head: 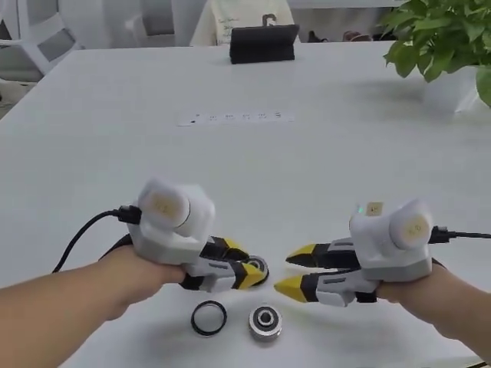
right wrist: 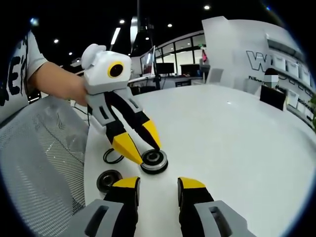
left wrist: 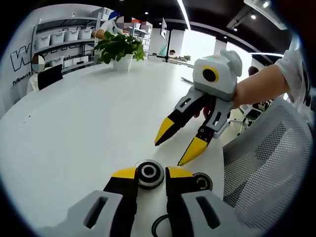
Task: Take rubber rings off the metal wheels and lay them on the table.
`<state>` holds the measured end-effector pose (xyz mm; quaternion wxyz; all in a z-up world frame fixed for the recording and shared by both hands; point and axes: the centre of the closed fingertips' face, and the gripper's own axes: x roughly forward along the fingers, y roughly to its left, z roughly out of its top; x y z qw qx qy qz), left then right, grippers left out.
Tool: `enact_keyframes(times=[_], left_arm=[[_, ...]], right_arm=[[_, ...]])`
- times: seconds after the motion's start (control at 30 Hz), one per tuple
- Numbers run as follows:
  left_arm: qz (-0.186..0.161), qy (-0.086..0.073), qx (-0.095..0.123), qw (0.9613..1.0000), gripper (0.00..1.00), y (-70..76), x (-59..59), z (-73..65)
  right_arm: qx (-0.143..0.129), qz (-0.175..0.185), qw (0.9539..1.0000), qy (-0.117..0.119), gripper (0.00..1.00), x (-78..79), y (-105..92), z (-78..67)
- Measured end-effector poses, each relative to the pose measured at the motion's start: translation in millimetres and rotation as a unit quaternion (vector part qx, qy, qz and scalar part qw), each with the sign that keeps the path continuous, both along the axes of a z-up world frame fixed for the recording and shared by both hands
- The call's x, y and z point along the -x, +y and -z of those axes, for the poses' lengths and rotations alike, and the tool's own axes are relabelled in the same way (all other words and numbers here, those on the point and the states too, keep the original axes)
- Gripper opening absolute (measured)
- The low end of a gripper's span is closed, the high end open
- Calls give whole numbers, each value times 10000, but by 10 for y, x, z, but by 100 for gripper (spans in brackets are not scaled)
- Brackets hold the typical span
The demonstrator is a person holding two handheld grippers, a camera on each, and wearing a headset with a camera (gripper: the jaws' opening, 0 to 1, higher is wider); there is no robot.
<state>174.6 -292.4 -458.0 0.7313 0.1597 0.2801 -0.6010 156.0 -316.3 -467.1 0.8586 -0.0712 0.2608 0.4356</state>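
Note:
My left gripper (head: 249, 270) is shut on a metal wheel (head: 258, 268) that still wears its black rubber ring and rests on the white table (head: 253, 176). In the left gripper view the wheel (left wrist: 149, 174) sits between the yellow tips. My right gripper (head: 290, 272) stands open just right of it, its tips pointing at the wheel without touching. From the right gripper view, the left gripper (right wrist: 143, 150) pinches the wheel (right wrist: 154, 161). A loose rubber ring (head: 209, 317) and a bare metal wheel (head: 265, 322) lie near the table's front edge.
A white power strip (head: 234, 117) lies mid-table, a black stand (head: 263, 44) at the far edge, a potted plant (head: 445, 38) at the far right. Black cables (head: 84, 234) trail from both grippers. A mesh chair (left wrist: 266, 168) stands at the near side.

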Motion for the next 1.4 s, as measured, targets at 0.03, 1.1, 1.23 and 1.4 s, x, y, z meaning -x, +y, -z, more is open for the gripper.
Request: enact_keyframes(times=[0.03, 1.1, 1.23, 1.4], left_arm=[[28, -41, -39, 10000, 16, 1, 1, 14], [253, -702, -250, 9969, 8, 9, -13, 36], [225, -702, -257, 9969, 7, 12, -15, 38], [191, -694, -260, 9971, 7, 11, -12, 38]], right_arm=[[1, 2, 10000, 2, 28, 1, -2, 1], [-76, -56, 10000, -3, 28, -68, 240, 38], [-94, -13, 10000, 30, 29, -100, 273, 63], [-153, 85, 9998, 97, 29, -129, 291, 92]])
